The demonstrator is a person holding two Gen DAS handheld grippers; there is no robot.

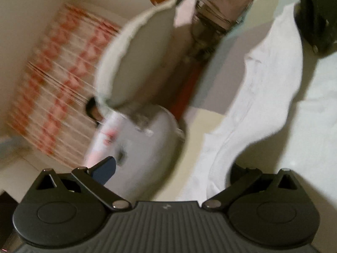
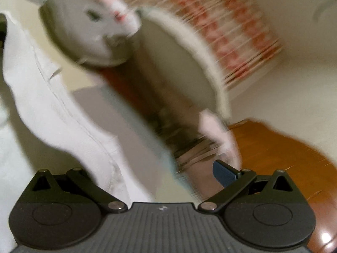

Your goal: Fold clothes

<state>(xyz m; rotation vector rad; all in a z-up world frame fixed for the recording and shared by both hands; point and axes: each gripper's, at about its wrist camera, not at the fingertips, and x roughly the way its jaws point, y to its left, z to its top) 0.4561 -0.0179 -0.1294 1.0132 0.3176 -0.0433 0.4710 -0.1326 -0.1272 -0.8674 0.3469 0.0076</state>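
The left claw (image 1: pixel 168 168) is seen spread wide, and the white garment (image 1: pixel 263 97) is draped over its right finger, creased and hanging ahead. The right claw (image 2: pixel 160 172) is likewise spread, the same blurred white cloth covering its left finger.

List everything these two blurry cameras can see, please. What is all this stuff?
White garment: one, white, hanging crumpled on the right of the left wrist view, left of the right wrist view.
Grey garment: one, grey with a pale fuzzy edge, held up mid-frame; too blurred to name.
Patterned fabric: one, cream with red-orange motifs, behind the grey piece.
Folded pile: one stack, brownish, at the top of the left wrist view.
Wooden surface: one, orange-brown, lower right of the right wrist view.
Left gripper: black with a blue pad, fingers spread wide.
Right gripper: black with a blue pad, fingers spread wide.
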